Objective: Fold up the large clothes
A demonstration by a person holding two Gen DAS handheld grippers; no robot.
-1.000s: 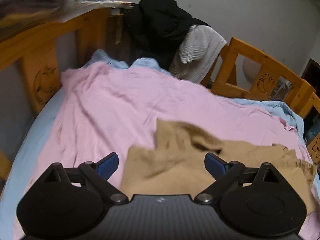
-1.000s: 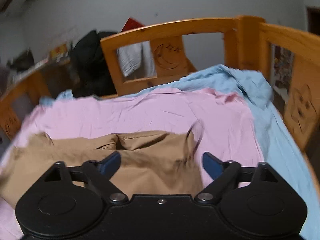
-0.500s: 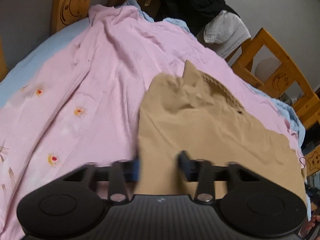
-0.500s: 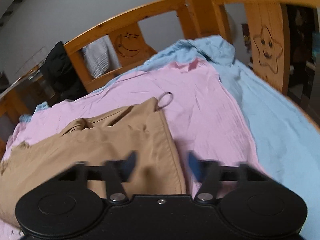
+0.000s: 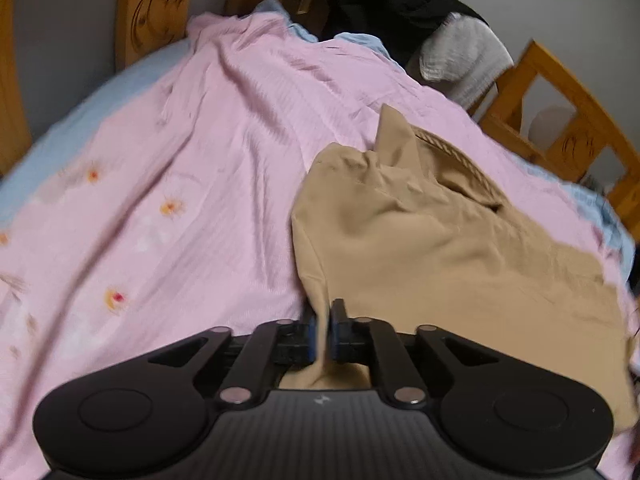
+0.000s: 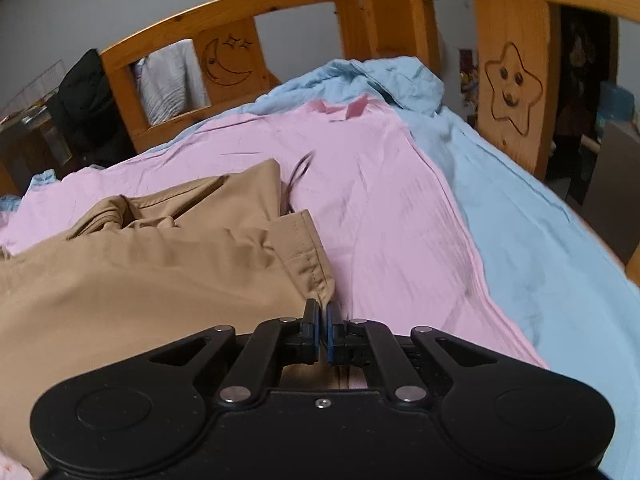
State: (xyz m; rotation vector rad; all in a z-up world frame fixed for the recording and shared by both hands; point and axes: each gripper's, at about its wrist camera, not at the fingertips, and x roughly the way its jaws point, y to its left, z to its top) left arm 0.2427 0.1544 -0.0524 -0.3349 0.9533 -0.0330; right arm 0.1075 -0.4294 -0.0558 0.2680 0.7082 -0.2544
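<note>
Tan cotton garment (image 5: 440,248) lies crumpled on pink bedsheet (image 5: 192,160), lower centre; left gripper (image 5: 325,326) and right gripper (image 6: 323,326) just closed, fingers clamped on its near edge corners.

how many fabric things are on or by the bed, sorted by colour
tan: 1, the tan garment
pink: 1, the pink sheet
light blue: 1, the blue sheet
black: 1, the black garment at the bed end
white: 1, the white cloth beside it
total: 5
</note>
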